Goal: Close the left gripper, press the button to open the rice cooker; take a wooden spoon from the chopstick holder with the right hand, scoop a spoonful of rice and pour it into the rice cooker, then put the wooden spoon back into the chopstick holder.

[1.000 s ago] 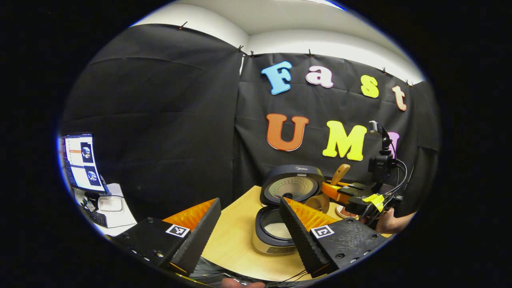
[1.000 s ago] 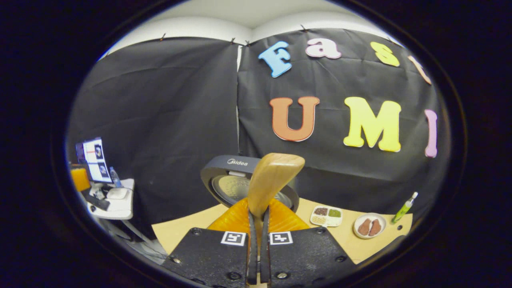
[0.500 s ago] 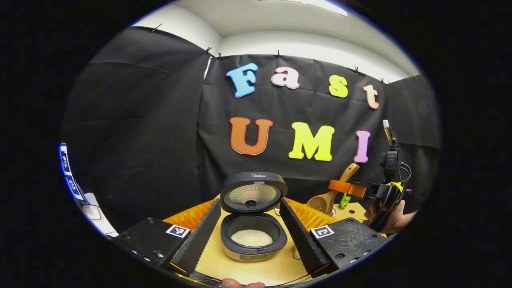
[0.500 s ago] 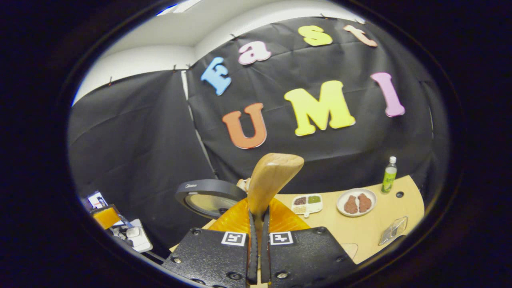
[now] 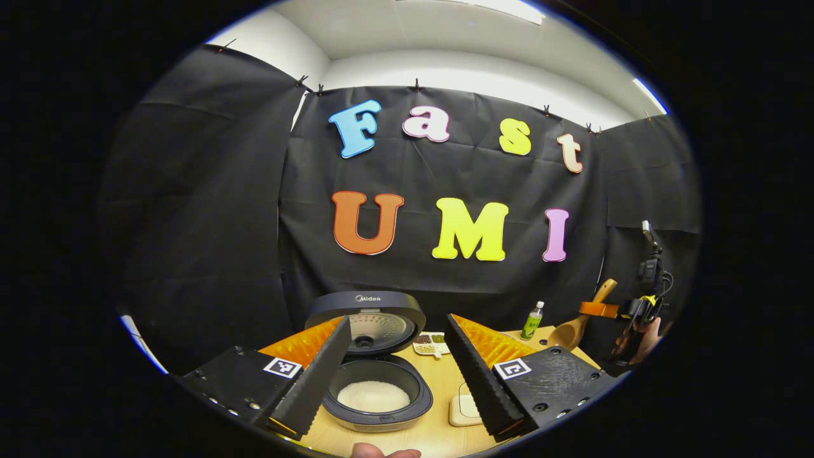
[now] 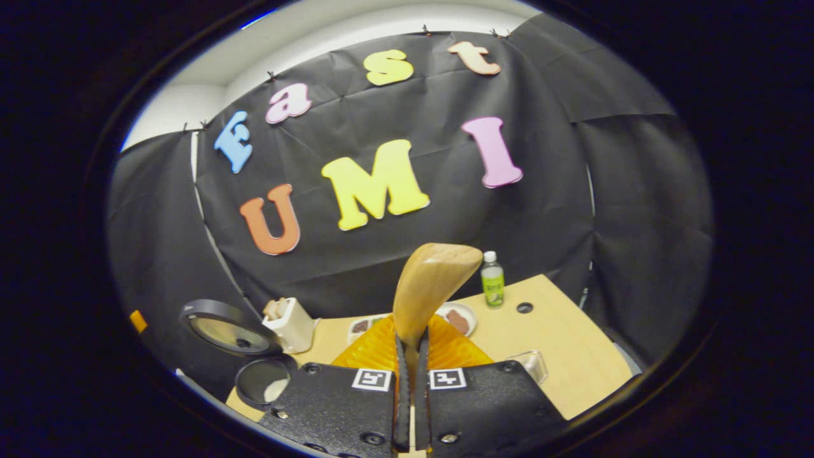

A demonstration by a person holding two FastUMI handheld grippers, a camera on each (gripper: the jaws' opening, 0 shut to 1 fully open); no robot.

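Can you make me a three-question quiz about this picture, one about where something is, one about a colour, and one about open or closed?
1. Where is the wooden spoon?
A. in the chopstick holder
B. clamped in the right tool
C. lying in the rice cooker

2. What colour is the inside of the bottle on the table?
A. green
B. red
C. blue

3. How is the rice cooker lid?
A. shut
C. taken off and lying on the table
B. standing open

Answers:
1 B: in the right gripper view the right tool has both fingers pressed on the spoon handle.
2 A: the bottle looks green with a white cap.
3 B: in the left gripper view the lid stands up behind the pot, and white rice shows inside.
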